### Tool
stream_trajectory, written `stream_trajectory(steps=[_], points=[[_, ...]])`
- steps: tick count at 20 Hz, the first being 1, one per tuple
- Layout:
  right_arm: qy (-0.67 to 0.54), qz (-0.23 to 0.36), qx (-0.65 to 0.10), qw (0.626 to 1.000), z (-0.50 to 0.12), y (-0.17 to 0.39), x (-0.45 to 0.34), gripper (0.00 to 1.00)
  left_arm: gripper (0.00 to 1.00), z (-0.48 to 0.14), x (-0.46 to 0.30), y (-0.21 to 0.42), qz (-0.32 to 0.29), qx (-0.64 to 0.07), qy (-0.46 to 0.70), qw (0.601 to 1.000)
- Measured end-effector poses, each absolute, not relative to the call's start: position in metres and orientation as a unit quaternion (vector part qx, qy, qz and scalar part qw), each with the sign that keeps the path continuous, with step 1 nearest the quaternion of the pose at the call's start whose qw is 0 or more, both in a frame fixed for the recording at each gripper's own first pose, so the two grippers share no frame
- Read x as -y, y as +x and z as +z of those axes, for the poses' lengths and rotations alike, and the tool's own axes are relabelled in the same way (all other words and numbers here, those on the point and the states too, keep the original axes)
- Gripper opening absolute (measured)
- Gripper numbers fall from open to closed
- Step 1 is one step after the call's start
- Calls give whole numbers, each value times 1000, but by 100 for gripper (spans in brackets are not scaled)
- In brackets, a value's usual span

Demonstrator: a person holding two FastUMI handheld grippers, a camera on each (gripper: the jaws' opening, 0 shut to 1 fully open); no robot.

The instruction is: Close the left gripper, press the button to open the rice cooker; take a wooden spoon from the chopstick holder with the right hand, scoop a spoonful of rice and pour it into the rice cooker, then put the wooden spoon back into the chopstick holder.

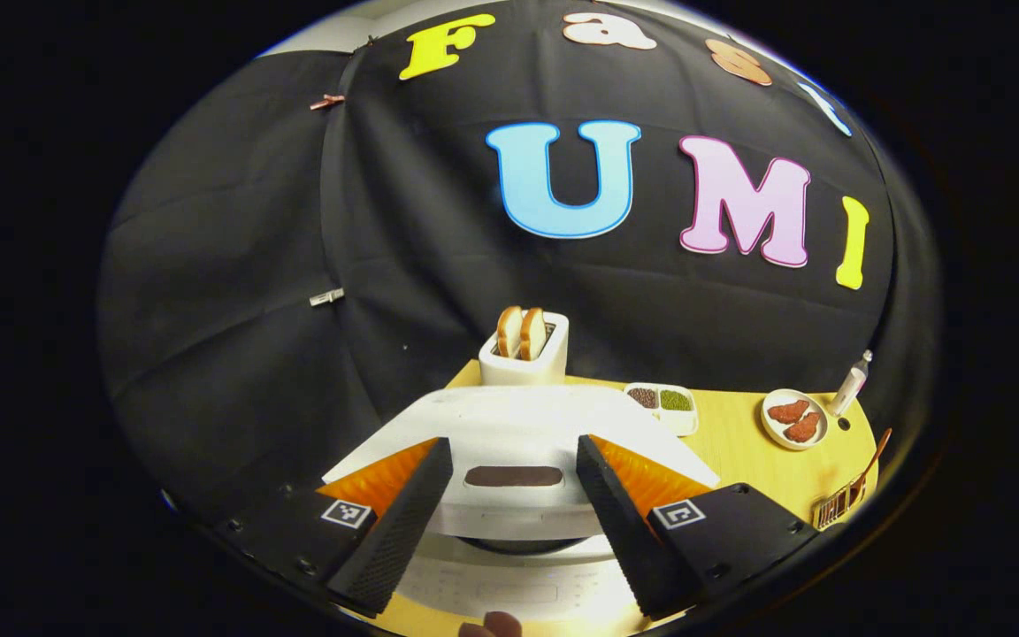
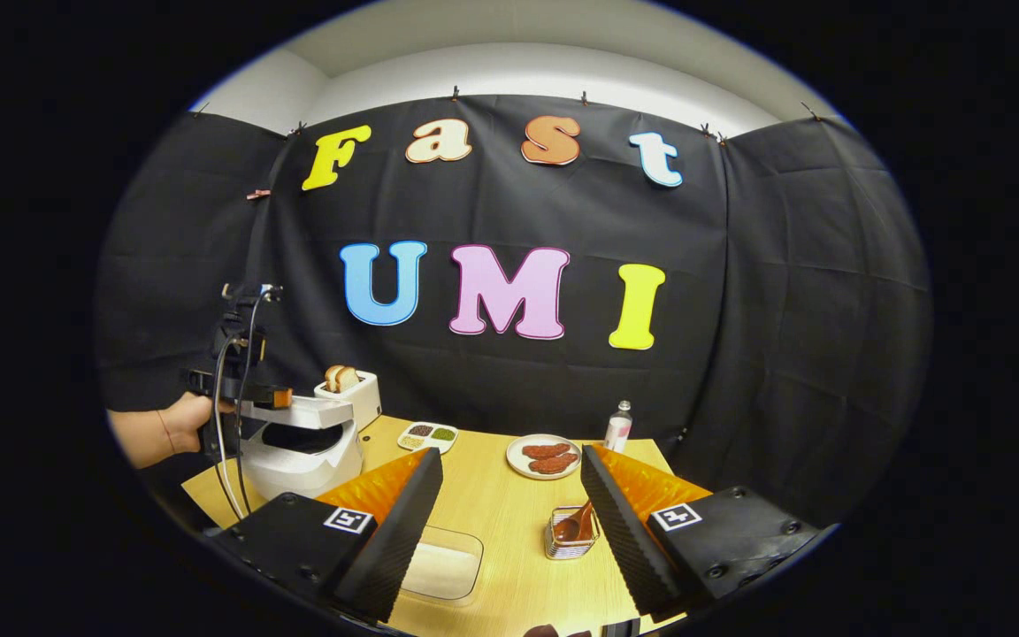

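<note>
The white rice cooker (image 1: 518,425) stands right in front of my left gripper (image 1: 514,442), whose fingers are spread wide on either side of the dark latch button (image 1: 514,477). From the right gripper view the rice cooker (image 2: 302,451) has its lid raised, with a dark gap beneath. A hand (image 2: 160,433) holds the left gripper (image 2: 271,398) at the lid. My right gripper (image 2: 511,453) is open and holds nothing, above the table. The wooden spoon (image 2: 573,524) stands in the wire chopstick holder (image 2: 570,547) just ahead of it. A clear box of rice (image 2: 443,566) lies by the left finger.
On the wooden table (image 2: 509,504) stand a toaster with bread (image 2: 348,389), a divided dish of beans (image 2: 428,433), a plate of meat (image 2: 545,456) and a small bottle (image 2: 618,426). The black cloth wall closes off the back.
</note>
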State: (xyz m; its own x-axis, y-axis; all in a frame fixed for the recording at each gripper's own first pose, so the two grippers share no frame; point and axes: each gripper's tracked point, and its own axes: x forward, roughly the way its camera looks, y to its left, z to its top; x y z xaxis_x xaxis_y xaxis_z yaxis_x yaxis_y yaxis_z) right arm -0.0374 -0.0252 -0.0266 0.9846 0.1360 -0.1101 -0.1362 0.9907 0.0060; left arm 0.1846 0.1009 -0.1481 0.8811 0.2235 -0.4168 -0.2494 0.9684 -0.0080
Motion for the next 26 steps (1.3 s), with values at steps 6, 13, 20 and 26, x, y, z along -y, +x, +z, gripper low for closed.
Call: stream_trajectory(steps=[6, 13, 20, 26], points=[[-6, 62, -62, 996, -33, -45, 30, 98, 100, -195, -95, 175, 106, -254, -42, 960], [-10, 61, -71, 996, -40, -52, 28, 98, 100, -217, -89, 165, 105, -252, -47, 961], [-18, 55, -68, 996, -38, -65, 33, 98, 100, -221, -87, 164, 112, -248, -36, 962], [-4, 52, -65, 997, -33, -69, 39, 98, 99, -211, -91, 165, 99, -243, -36, 964]])
